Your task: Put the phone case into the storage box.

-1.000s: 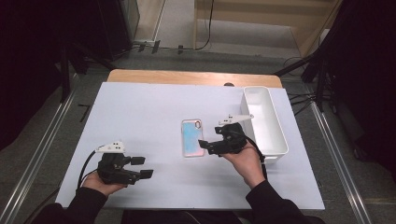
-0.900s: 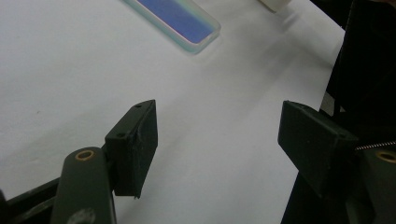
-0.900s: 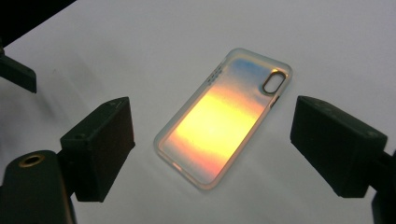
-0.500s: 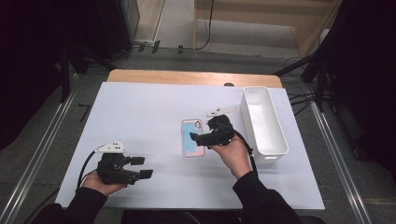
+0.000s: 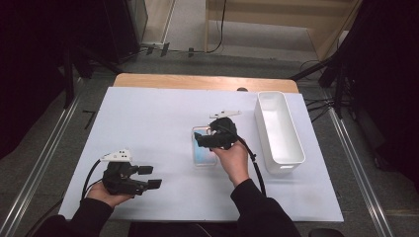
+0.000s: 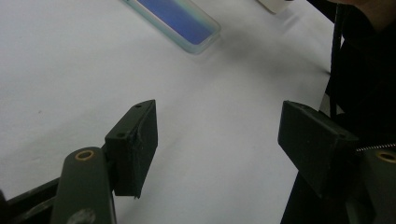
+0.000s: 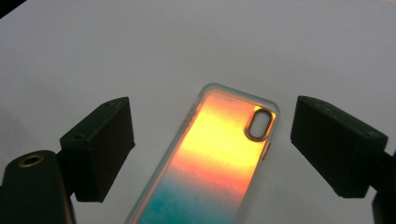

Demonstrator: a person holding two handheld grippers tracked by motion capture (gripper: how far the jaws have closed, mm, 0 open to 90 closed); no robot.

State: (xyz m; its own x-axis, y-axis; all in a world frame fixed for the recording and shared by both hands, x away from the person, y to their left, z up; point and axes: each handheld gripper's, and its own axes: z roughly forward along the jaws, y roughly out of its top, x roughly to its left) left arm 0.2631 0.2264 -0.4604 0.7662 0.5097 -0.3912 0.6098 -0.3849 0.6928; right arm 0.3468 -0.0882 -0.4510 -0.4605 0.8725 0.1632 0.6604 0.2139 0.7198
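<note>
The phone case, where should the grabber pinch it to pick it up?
Probably across its two long edges, from straight above. The phone case lies flat on the table, long and narrow, so open jaws fit astride its width, as the right gripper is lined up.

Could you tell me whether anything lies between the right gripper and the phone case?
Nothing visible does. The right gripper hangs open just over the phone case, which lies flat on the white table, bare sheet on both sides of it.

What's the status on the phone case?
Right tongs open, just widened, straddling the iridescent clear-rimmed phone case, no pad contact. Left tongs open, idle. White plastic bin beside; nothing blocking.
</note>
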